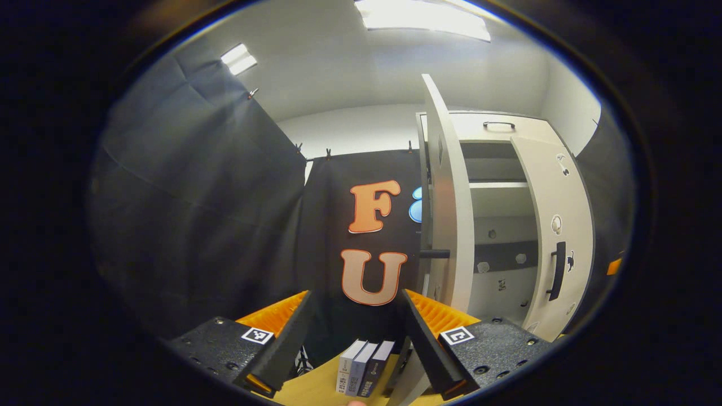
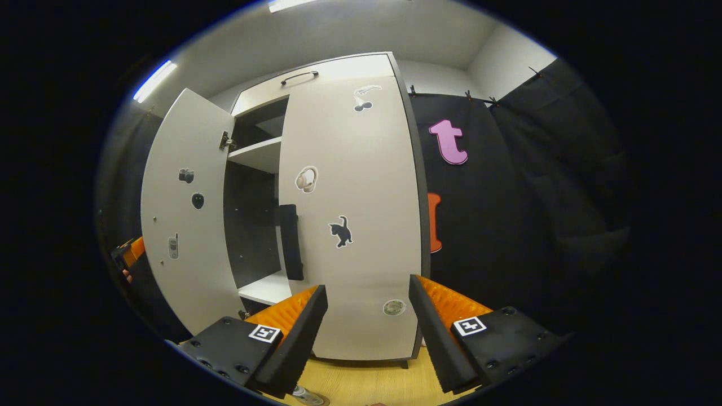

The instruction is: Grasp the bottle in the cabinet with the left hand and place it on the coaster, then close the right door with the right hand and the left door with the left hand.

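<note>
In the left gripper view, my left gripper (image 1: pixel 356 332) sits at the bottom centre of the frame with its fingers spread apart and nothing between them. Past the fingertips, at the bottom edge, three small boxes (image 1: pixel 364 367) stand side by side on the wooden table (image 1: pixel 316 386). To the right of centre I see the white cabinet (image 1: pixel 496 186): its left door (image 1: pixel 448 197) stands wide open, edge-on to me, with a dark handle (image 1: pixel 434 254) sticking out at mid-height. The right door (image 1: pixel 555 237), further right, looks nearly shut, its black handle (image 1: pixel 558 270) facing me. Between the doors I can see bare shelves (image 1: pixel 496 184) and a dark back panel; I cannot pick out the bottle or the coaster.

In the right gripper view, my right gripper (image 2: pixel 368 332) is at the bottom centre, fingers spread and holding nothing. Straight ahead is the right door (image 2: pixel 352 214), carrying stickers, among them a cat (image 2: pixel 341 231) and headphones (image 2: pixel 306 179). The left door (image 2: pixel 183 220) swings open at the left of the frame. At the far left edge I make out part of the other gripper (image 2: pixel 128 255).
</note>
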The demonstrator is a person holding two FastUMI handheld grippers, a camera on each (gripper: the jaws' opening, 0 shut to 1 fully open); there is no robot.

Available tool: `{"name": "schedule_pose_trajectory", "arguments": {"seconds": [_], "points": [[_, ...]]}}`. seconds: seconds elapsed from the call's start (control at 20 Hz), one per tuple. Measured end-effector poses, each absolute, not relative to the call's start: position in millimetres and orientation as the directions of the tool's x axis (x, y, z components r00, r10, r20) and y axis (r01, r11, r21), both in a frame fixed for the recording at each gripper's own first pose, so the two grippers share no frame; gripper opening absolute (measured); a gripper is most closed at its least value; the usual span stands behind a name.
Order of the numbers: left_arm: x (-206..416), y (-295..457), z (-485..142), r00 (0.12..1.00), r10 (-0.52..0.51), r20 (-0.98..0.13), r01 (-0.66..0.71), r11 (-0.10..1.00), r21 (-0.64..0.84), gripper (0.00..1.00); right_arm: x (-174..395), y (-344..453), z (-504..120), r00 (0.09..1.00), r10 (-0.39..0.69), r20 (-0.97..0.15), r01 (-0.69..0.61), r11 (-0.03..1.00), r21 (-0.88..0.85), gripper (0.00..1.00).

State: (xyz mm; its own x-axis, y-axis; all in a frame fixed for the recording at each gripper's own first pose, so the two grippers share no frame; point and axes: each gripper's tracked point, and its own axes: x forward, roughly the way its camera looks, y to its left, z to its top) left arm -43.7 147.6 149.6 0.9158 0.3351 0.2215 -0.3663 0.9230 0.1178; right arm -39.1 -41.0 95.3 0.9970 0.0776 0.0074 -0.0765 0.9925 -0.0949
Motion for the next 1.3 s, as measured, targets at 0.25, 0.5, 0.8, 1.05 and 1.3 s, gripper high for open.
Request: {"name": "schedule_pose_trajectory", "arguments": {"seconds": [0.25, 0.5, 0.8, 1.05, 1.3], "points": [[-46.4, 136.2, 144.9, 0.933, 0.307, 0.188, -0.331, 0.937, 0.114, 0.93, -42.3, -44.1, 98.6, 0.997, 0.076, 0.019, -0.074, 0.994, -0.084, 0.96], [-42.2, 108.6, 141.4, 0.952, 0.249, 0.175, -0.275, 0.951, 0.143, 0.93, -48.6, -46.7, 93.5, 0.998, 0.064, 0.009, -0.063, 0.995, -0.081, 0.96], [-40.3, 91.6, 137.2, 0.959, 0.224, 0.173, -0.249, 0.959, 0.135, 0.93, -53.0, -49.1, 93.0, 0.999, 0.044, 0.009, -0.043, 0.997, -0.065, 0.96], [-23.5, 52.6, 128.7, 0.986, 0.089, 0.138, -0.106, 0.987, 0.123, 0.93, -54.1, -48.8, 90.6, 0.999, 0.034, 0.007, -0.034, 0.997, -0.070, 0.96], [-10.8, 15.0, 109.5, 0.995, -0.059, 0.082, 0.049, 0.991, 0.123, 0.92, -57.8, -59.8, 86.0, 1.000, -0.004, 0.000, 0.004, 0.998, -0.064, 0.96]]}}
